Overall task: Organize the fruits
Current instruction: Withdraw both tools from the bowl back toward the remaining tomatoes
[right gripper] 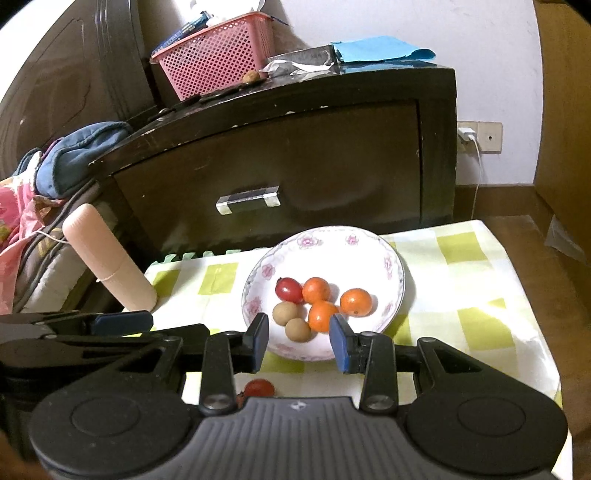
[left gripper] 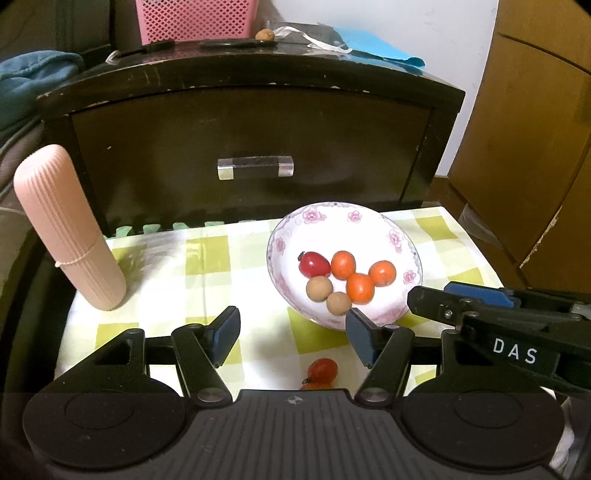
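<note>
Left gripper (left gripper: 291,334) sat low centre of the left wrist frame, jaws wide apart, nothing between them, blue pads (left gripper: 224,338) bare. Right gripper (right gripper: 300,341) low centre of the right wrist frame, jaws also spread wide, gripping nothing; its side showed at the right edge of the left view.

White bowl (left gripper: 388,236) with pink flower rim was centre-right of the left frame, on a green-and-white checked cloth (left gripper: 207,258). Inside it: one red cherry tomato (left gripper: 314,263) at upper left of the pile, three small oranges (left gripper: 360,288) clustered to the right, touching or nearly, two brown longans (left gripper: 319,288) just below the tomato, close together. Same pile in the right view, seen just beyond and between that gripper's fingertips.

Loose cherry tomato (left gripper: 323,369) lay on the cloth below the bowl, bottom centre of the left frame, between the left gripper's fingers and apart from them; a second red fruit just under it was mostly hidden by the gripper body, cannot tell what. In the right view the loose tomato (right gripper: 259,388) was lower left of centre.

Pink ribbed case (left gripper: 70,229) leaned tilted at left of frame, foot on the cloth. Dark wooden drawer cabinet (left gripper: 258,129) filled the upper middle behind the cloth; on top a pink basket (left gripper: 192,18), one more longan (left gripper: 265,34) and blue paper (left gripper: 376,46)
</note>
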{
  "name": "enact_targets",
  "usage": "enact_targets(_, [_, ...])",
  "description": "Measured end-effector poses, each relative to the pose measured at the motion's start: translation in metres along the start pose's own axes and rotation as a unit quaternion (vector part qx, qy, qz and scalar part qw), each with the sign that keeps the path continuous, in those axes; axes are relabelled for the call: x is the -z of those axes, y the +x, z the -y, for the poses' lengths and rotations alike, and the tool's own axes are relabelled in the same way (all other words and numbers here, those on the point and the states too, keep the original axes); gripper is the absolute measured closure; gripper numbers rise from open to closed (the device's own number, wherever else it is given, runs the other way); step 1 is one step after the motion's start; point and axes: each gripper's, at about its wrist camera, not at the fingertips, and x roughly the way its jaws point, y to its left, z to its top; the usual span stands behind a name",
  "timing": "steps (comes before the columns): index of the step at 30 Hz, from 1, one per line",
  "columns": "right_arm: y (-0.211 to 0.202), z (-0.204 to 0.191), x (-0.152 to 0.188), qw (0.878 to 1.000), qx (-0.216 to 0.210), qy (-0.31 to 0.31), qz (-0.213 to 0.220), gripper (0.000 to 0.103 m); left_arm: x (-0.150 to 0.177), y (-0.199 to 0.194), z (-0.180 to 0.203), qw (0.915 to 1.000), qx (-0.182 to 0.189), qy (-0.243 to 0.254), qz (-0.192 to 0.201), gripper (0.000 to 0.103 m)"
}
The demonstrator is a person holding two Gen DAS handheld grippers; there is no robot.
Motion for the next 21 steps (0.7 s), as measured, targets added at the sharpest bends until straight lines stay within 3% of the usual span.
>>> enact_targets(21, [0.003,-0.022,0.039,0.997,-0.014,-0.033,-0.065,0.068,0.047,-0.012,-0.019,0.9986,-0.003,0.012,-0.052,0.032])
